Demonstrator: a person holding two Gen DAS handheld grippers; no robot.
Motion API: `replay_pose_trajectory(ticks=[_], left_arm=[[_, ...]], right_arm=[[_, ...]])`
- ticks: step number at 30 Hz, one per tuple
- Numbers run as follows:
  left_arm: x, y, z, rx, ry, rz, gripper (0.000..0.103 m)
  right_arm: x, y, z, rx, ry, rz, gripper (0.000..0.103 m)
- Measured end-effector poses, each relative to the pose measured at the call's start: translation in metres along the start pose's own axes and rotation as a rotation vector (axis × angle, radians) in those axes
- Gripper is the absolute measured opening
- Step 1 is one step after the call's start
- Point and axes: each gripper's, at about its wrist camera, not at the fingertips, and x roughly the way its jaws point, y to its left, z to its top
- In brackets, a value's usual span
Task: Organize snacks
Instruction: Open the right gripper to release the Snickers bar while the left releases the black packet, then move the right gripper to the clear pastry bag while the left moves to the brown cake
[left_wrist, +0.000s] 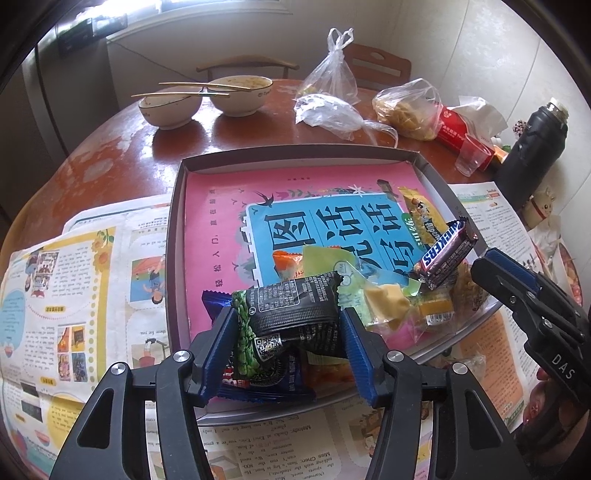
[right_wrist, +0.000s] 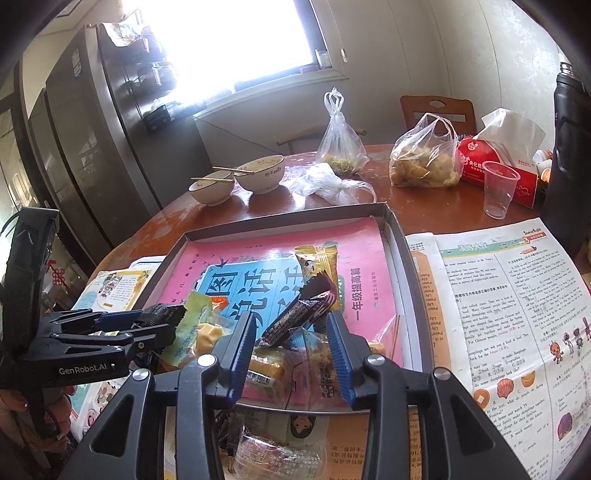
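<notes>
Left wrist: ribbed blue jaws pinch crinkled black foil packet (left_wrist: 295, 314).

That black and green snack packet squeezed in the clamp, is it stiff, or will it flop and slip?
The black and green packet looks floppy: it creases between the left hand-held gripper pads. Its glossy film may slide. It is probably light, since its far end stands up unsupported.

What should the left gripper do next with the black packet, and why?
Probably lift it a little and carry it to the bare pink part of the tray. The left gripper already pinches the black packet, which sits on the crowded snack pile.
</notes>
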Motion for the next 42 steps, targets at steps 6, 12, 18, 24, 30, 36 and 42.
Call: replay_pose_trajectory(ticks=[6,12,18,24,30,36,42], left_arm=[[-0.002,0.004,0.000,-0.018,-0.007,0.000,0.061],[-0.004,0.005,0.000,-0.025,-0.016,-0.001,0.065],[-0.010,0.006,0.000,-0.032,-0.035,-0.004,0.071],[-0.018,0.004,0.000,-0.033,-0.064,-0.013,0.073],[-0.028,0.003,-0.003,-0.036,-0.089,-0.017,0.073],[-0.037,0.000,-0.006,-0.031,-0.107,-0.021,0.073],[-0.045,-0.009,-0.013,-0.016,-0.114,-0.029,0.073]], right_arm=[[-0.002,-0.002,-0.001,0.009,-0.004,0.004,0.044],[-0.003,-0.004,-0.003,0.023,-0.001,0.004,0.048],[-0.005,-0.003,-0.004,0.023,-0.005,0.006,0.050],[-0.009,-0.003,-0.004,0.024,-0.012,0.008,0.051],[-0.015,-0.002,-0.006,0.023,-0.023,0.012,0.053],[-0.022,-0.002,-0.008,0.023,-0.032,0.015,0.055],[-0.028,-0.002,-0.013,0.021,-0.034,0.024,0.056]])
